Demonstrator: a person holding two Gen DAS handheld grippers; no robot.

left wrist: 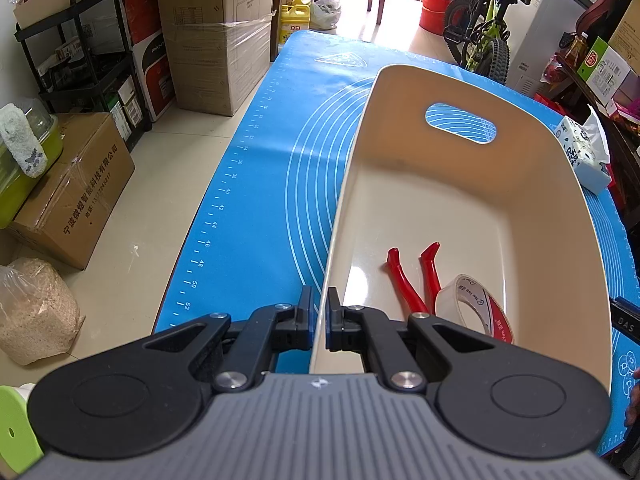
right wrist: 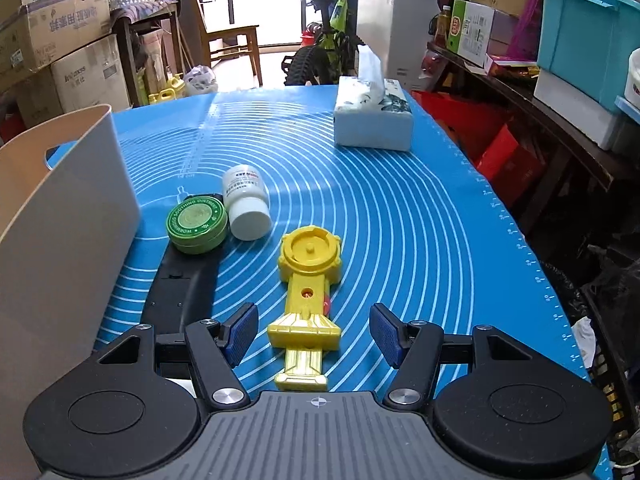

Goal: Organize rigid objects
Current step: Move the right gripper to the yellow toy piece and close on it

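Note:
A cream plastic bin [left wrist: 460, 184] stands on the blue mat [left wrist: 260, 184]. Inside it lie red-handled pliers [left wrist: 416, 280] and a roll of tape [left wrist: 476, 312]. My left gripper [left wrist: 320, 320] is shut on the bin's left wall near its near corner. In the right wrist view the bin [right wrist: 68, 208] stands at the left. My right gripper [right wrist: 312, 332] is open, its fingers on either side of a yellow toy [right wrist: 308, 296] lying on the mat. A green round tin [right wrist: 197, 224] and a white bottle [right wrist: 246, 208] on its side lie beyond, with a black flat object [right wrist: 180, 292] under the tin.
A tissue box [right wrist: 374, 120] sits at the mat's far right, also in the left wrist view [left wrist: 584, 152]. Cardboard boxes [left wrist: 216, 36], a black shelf [left wrist: 80, 60] and a bicycle [left wrist: 484, 28] stand around the table. A cluttered shelf [right wrist: 560, 80] runs along the right.

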